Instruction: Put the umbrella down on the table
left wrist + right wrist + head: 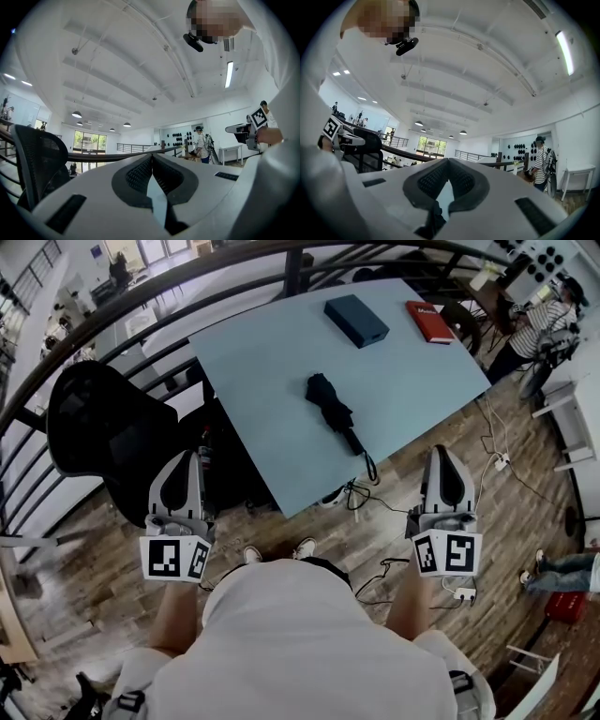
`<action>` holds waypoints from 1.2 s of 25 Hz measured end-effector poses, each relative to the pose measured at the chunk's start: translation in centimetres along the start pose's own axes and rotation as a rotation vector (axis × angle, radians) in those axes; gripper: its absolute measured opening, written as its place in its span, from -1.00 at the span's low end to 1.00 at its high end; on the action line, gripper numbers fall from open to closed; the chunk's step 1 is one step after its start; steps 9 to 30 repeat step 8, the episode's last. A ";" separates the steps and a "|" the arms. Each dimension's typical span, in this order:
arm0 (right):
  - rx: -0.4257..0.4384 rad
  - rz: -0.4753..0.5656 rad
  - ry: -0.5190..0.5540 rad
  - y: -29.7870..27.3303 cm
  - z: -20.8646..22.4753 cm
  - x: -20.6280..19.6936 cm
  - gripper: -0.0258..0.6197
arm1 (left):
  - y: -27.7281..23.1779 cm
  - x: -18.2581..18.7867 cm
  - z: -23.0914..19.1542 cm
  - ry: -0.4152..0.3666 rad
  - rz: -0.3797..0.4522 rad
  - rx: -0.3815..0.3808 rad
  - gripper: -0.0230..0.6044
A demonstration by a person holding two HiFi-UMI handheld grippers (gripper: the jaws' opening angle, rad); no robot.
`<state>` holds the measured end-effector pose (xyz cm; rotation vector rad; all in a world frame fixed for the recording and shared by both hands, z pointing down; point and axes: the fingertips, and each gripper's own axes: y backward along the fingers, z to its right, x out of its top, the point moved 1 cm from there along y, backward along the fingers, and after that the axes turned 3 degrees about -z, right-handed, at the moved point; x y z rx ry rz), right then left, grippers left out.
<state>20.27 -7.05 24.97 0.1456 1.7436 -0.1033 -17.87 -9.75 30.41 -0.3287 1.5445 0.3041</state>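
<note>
The folded black umbrella (pixel 333 413) lies flat on the light blue surface (pixel 412 371), in its middle part. Its handle end points toward the edge nearest the person, and nothing is touching it.

The left hand-held gripper (pixel 187 457) and the right hand-held gripper (pixel 441 451) sit close to the person's body, off the surface and well apart from the umbrella. Each gripper's own view shows its jaws together with nothing between them.

A dark blue box (pixel 356 320) and a red book (pixel 429 322) lie along the far edge, the book by the far right corner. The book's cover carries pale lettering too small to read. The cubes on the grippers show only black-and-white square markers, no words. A black mesh chair (pixel 98 432) stands off the left edge.
</note>
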 end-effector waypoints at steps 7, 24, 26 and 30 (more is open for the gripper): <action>-0.001 -0.005 0.006 0.0 0.0 0.1 -0.85 | -0.5 0.2 0.1 0.002 0.002 -0.009 -0.85; -0.001 -0.006 0.007 0.0 0.0 0.1 -0.85 | -0.5 0.3 0.1 0.002 0.003 -0.010 -0.85; -0.001 -0.006 0.007 0.0 0.0 0.1 -0.85 | -0.5 0.3 0.1 0.002 0.003 -0.010 -0.85; -0.001 -0.006 0.007 0.0 0.0 0.1 -0.85 | -0.5 0.3 0.1 0.002 0.003 -0.010 -0.85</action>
